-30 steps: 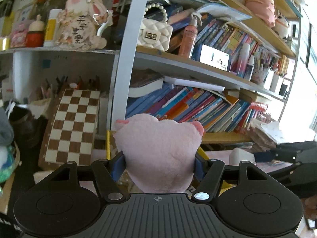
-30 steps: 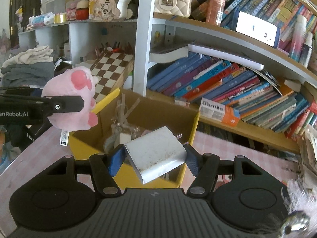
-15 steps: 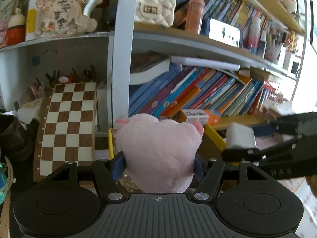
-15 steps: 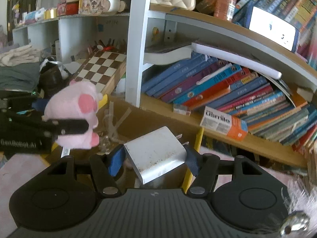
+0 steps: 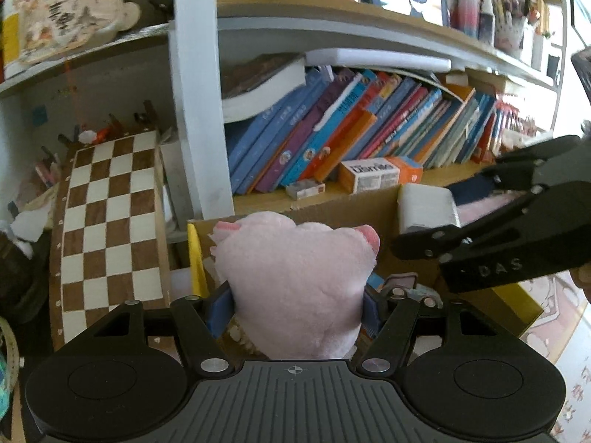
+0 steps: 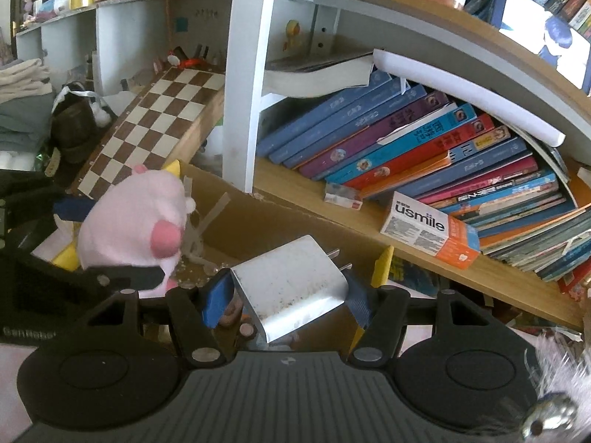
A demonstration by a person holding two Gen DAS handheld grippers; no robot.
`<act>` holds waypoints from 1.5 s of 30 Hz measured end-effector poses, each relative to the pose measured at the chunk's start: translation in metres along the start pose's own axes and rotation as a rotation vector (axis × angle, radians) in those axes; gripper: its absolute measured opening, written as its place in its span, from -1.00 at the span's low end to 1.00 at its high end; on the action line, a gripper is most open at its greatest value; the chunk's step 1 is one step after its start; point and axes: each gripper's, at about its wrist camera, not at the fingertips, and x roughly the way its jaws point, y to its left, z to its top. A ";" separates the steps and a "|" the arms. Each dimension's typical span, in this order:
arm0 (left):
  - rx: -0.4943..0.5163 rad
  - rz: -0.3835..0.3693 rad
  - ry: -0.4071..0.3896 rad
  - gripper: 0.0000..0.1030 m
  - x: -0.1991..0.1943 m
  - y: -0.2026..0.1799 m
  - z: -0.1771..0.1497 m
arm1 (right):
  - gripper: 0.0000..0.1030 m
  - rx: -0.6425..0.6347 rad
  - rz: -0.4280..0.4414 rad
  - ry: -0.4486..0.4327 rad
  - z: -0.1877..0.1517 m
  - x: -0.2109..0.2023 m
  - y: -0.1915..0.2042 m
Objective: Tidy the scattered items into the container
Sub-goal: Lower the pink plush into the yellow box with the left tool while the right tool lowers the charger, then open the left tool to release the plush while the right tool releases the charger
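My left gripper (image 5: pixel 295 304) is shut on a pink plush paw (image 5: pixel 295 280) and holds it over the open cardboard box (image 5: pixel 347 206) with yellow flap edges. The plush also shows in the right wrist view (image 6: pixel 133 229), above the box's left side. My right gripper (image 6: pixel 286 297) is shut on a white plug charger (image 6: pixel 290 288), prongs pointing away, over the box (image 6: pixel 280 221). In the left wrist view the charger (image 5: pixel 424 208) sits at the box's right side in the right gripper (image 5: pixel 424 217). Small items lie at the bottom of the box.
A bookshelf with leaning books (image 6: pixel 424 147) stands right behind the box. An orange and white usmile carton (image 6: pixel 430 230) lies on the shelf edge. A chessboard (image 5: pixel 107 221) leans at the left. Folded clothes (image 6: pixel 22 99) are at the far left.
Both grippers have moved forward and down towards the box. The plush and the charger now hang over its opening, closer together. Both grips are unchanged.
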 end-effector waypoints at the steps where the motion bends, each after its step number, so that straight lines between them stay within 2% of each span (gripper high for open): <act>1: 0.013 0.002 0.004 0.31 0.003 -0.001 0.001 | 0.21 0.001 0.001 0.003 0.001 0.004 -0.001; 11: 0.136 0.013 0.051 0.32 0.021 -0.012 0.012 | 0.21 0.042 0.024 0.065 0.011 0.047 -0.010; 19: 0.111 0.032 0.081 0.33 0.035 -0.001 0.007 | 0.21 0.011 0.051 0.100 0.015 0.072 -0.005; 29: 0.069 0.060 0.074 0.45 0.038 0.008 0.006 | 0.21 -0.012 0.084 0.114 0.017 0.091 0.000; 36: 0.078 0.066 0.067 0.52 0.037 0.007 0.006 | 0.22 -0.013 0.098 0.123 0.018 0.095 -0.005; 39: 0.068 0.069 0.043 0.58 0.031 0.008 0.007 | 0.25 0.015 0.102 0.105 0.018 0.090 -0.010; 42: 0.071 0.089 0.017 0.62 0.025 0.009 0.009 | 0.44 0.032 0.095 0.079 0.019 0.081 -0.012; 45: 0.072 0.094 0.001 0.62 0.018 0.009 0.013 | 0.44 0.058 0.103 0.075 0.018 0.074 -0.014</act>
